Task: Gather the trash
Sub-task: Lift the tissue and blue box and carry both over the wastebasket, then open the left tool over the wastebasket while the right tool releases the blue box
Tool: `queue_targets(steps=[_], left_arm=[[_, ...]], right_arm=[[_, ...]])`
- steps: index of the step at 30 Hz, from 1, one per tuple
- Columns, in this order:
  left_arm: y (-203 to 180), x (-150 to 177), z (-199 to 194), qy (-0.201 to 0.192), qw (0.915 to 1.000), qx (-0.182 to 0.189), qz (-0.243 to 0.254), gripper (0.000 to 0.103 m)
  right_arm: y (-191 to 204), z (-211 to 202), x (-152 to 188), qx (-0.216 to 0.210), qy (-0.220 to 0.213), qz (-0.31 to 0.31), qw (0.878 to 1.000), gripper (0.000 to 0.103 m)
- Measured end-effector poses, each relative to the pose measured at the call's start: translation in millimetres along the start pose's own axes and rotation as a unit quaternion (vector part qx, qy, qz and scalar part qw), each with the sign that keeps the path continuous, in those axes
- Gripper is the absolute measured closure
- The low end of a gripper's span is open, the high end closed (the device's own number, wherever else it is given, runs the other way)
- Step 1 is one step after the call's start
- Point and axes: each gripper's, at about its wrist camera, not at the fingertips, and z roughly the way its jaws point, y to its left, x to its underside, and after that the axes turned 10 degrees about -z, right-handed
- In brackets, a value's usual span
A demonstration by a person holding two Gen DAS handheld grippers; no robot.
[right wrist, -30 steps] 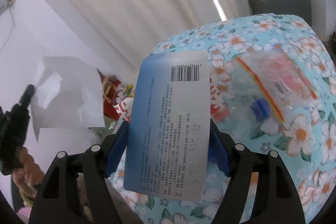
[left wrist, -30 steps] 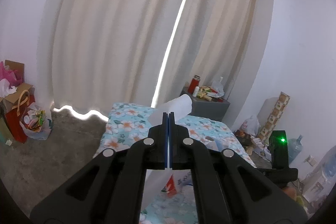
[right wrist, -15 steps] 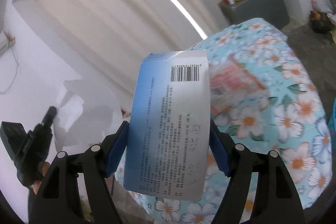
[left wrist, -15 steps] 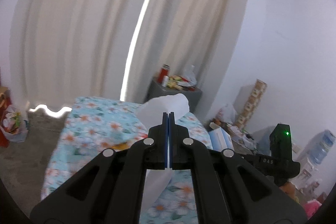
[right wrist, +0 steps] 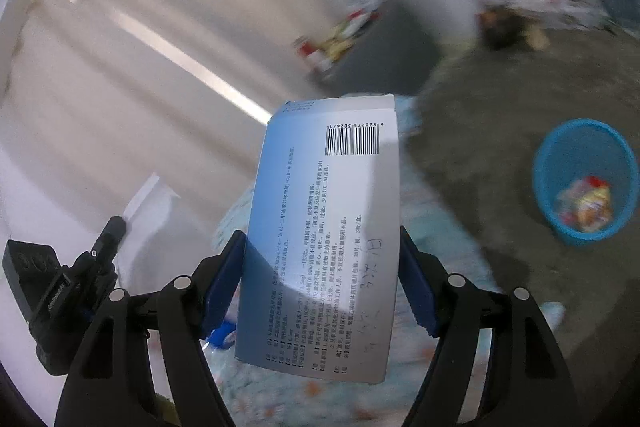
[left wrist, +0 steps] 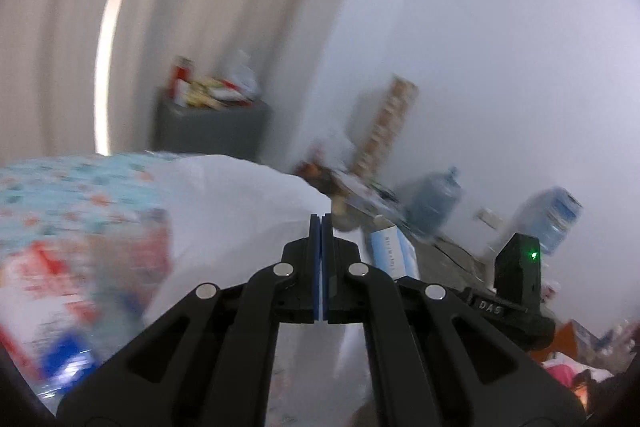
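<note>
The flat blue-and-white cardboard medicine box carries a black barcode numbered 6928275302671 — below it, dense printed Chinese text and handwriting too faint to read. The black camera mount reads "DAS".

Curtain, grey cabinet, water jugs

The left gripper is seen pinched fully together, apparently on a white sheet. The right gripper is held wide, clamped across a printed box.
</note>
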Motion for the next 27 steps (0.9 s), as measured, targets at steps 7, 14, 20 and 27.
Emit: queue_targets(steps=[7,14,20,27], left_arm=[[-66.9,32.3,182.9,0.139,0.9891,0.048,0.012,0.103],[-90.4,88.1,348.3,0.260,0.9649,0.019,0.035,0.103],[-70.1,130.7,439.7,0.331,0.9437,-0.011,-0.007,0.103],[-52.9,161.7,501.7,0.377,0.9245,-0.040,-0.044,0.075]], right_arm=[[-144.8,-19.9,-13.3,0.075,-0.037,0.118,0.990,0.032],[-258.4,12.2,-11.5,0.086,-0.015,0.206,0.975,0.032],[-323.6,47.7,-9.4,0.083,0.001,0.253,0.964,0.031],[-383.2,85.0,9.4,0.126,0.033,0.293,0.947,0.021]])
